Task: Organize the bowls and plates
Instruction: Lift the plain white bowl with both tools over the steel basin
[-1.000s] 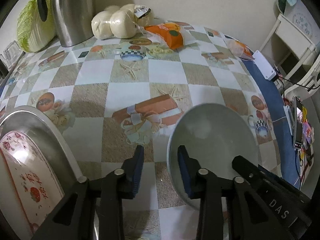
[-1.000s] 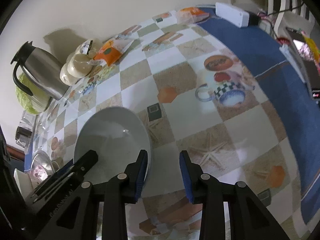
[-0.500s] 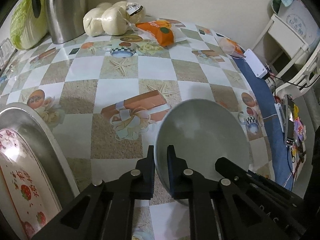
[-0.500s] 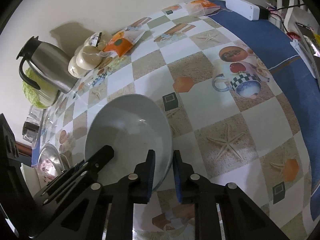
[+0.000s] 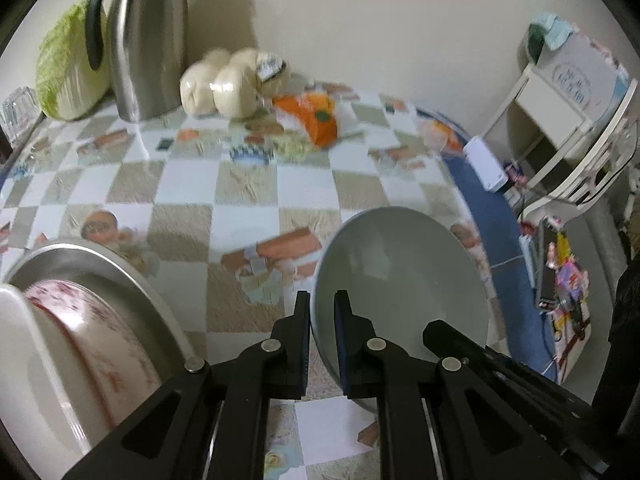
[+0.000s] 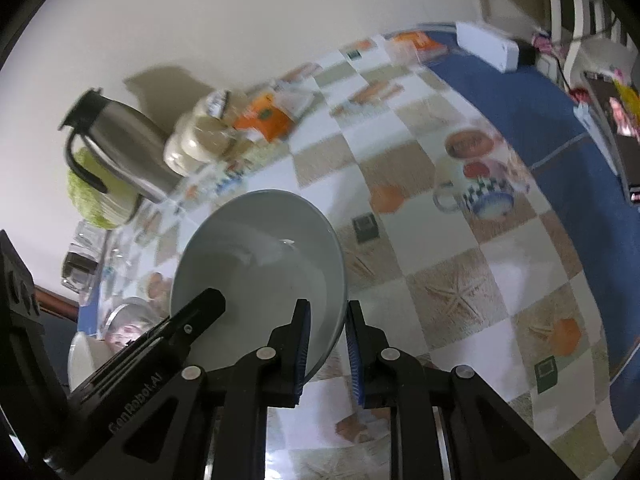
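Bowl gripped from both sides, stacking not yet done.
Above the checked table [image 5: 248,184], the pale bowl [image 5: 404,276] is clamped at opposite rims by left gripper [image 5: 322,320] and right gripper [image 6: 326,332]; dish stack [image 5: 80,320] waits beside.

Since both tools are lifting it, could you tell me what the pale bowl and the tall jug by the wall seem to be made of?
Bowl: probably glazed ceramic, possibly melamine; smooth pale grey with soft glints. Jug: brushed stainless steel, vertical reflections, black handle probably plastic.
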`<state>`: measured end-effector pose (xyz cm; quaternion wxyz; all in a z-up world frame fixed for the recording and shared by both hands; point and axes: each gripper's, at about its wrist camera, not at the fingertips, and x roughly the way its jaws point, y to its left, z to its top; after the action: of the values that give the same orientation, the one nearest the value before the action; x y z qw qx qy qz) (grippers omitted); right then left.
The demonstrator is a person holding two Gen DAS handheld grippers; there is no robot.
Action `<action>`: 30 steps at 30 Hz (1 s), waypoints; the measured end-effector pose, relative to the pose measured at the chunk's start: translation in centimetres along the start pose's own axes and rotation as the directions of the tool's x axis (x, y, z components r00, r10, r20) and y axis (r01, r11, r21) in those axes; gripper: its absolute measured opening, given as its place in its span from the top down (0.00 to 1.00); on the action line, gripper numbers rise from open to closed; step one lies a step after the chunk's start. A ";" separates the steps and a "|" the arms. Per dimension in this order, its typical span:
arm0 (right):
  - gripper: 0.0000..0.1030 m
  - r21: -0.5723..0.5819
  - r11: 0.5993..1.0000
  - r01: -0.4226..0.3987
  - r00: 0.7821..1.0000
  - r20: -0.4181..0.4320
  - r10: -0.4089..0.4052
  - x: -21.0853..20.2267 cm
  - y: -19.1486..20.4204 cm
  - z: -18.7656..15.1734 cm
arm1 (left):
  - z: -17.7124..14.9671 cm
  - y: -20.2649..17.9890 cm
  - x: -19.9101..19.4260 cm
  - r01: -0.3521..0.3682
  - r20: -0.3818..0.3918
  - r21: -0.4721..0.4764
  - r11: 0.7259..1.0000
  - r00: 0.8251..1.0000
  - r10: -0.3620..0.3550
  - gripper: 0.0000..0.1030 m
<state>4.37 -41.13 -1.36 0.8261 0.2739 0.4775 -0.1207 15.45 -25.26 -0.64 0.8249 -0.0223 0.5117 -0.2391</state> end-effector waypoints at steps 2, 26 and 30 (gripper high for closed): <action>0.81 -0.010 1.000 -0.011 1.000 0.025 0.011 -1.2 0.8 0.1 | 0.4 0.1 -1.4 0.006 0.024 -0.001 1.000 1.000 -0.006 0.89; 0.80 -0.145 0.987 -0.071 0.990 0.107 0.087 -6.6 9.1 -2.2 | 0.3 5.6 -11.3 0.010 0.171 -0.093 0.996 0.985 0.006 0.89; 0.80 -0.174 0.980 -0.096 0.989 0.095 0.113 -6.6 10.9 -3.0 | 0.1 7.5 -12.8 0.019 0.193 -0.129 0.992 0.981 0.006 0.89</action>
<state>3.85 -30.90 6.80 0.8754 0.2209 0.4270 -0.0504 13.73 -13.29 7.96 0.8666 -0.1006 0.4439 -0.2046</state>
